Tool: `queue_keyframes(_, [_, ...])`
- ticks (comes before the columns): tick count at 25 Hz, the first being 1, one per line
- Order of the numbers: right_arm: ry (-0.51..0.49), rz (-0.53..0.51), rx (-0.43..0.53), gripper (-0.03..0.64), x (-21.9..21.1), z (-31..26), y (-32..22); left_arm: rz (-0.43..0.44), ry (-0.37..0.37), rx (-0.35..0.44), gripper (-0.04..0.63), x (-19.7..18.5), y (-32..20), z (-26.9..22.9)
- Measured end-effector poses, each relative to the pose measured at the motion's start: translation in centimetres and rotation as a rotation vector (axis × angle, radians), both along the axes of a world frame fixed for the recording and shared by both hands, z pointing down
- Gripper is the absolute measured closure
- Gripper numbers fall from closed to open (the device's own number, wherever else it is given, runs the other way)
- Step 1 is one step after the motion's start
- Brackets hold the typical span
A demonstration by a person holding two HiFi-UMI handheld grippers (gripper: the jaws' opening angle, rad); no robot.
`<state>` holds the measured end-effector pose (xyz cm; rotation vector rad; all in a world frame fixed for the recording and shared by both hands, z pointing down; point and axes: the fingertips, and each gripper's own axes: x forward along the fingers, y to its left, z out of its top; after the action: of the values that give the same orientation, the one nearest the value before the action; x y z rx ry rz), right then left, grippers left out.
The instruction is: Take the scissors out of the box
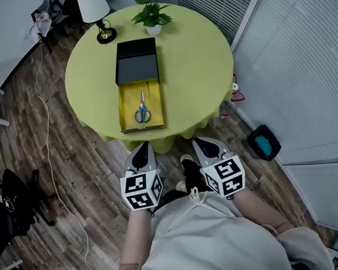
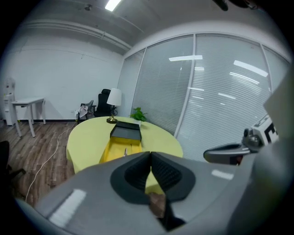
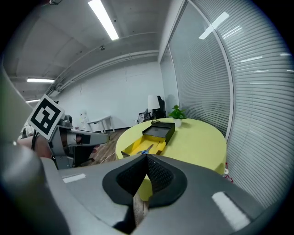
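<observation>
Blue-handled scissors (image 1: 142,111) lie in the yellow tray of an open box (image 1: 123,103) on the round yellow-green table (image 1: 197,66); the box's black lid part (image 1: 136,60) sits behind the tray. The scissors (image 3: 146,150) and box (image 3: 138,145) also show in the right gripper view, and the box (image 2: 117,146) in the left gripper view. My left gripper (image 1: 142,156) and right gripper (image 1: 210,147) hover over the floor just short of the table's near edge, side by side. Both are shut with nothing between the jaws.
A table lamp (image 1: 96,12) and a potted plant (image 1: 152,16) stand at the table's far side. A cable (image 1: 49,146) runs across the wooden floor at left, by a black chair (image 1: 9,206). A glass partition with blinds (image 1: 308,71) stands at right, with a teal-and-black object (image 1: 264,143) at its foot.
</observation>
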<state>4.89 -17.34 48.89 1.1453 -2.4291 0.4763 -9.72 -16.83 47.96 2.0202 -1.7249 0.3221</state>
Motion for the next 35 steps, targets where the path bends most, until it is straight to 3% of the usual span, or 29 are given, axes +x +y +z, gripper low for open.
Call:
queue_keyframes(9, [0.004, -0.095, -0.058, 0.617, -3.1, 1.2, -10.7, -0.065, -0.071, -0.126, 0.589, -3.1, -9.4, 3.2])
queue_keyframes(16, [-0.005, -0.154, -0.103, 0.617, -5.2, 2.8, -18.4, -0.001, -0.125, -0.323, 0.588, -3.6, -15.7, 8.9])
queue_keyframes(20, [-0.001, -0.166, -0.142, 0.617, -5.5, 4.6, -21.3, 0.024, -0.112, -0.479, 0.521, -4.2, -17.5, 12.9])
queue_keyframes(26, [-0.008, -0.163, -0.195, 0.617, -5.8, 6.7, -24.2, 0.065, -0.168, -0.668, 0.476, -6.2, -18.8, 18.0])
queue_keyframes(31, [0.002, -0.150, -0.224, 0.617, -5.6, 7.9, -26.4, 0.123, -0.212, -0.776, 0.469, -6.5, -19.2, 20.3])
queue_keyframes(35, [-0.003, -0.155, -0.232, 0.617, -6.0, 8.2, -27.8, 0.122, -0.172, -0.850, 0.462, -6.7, -19.1, 21.5])
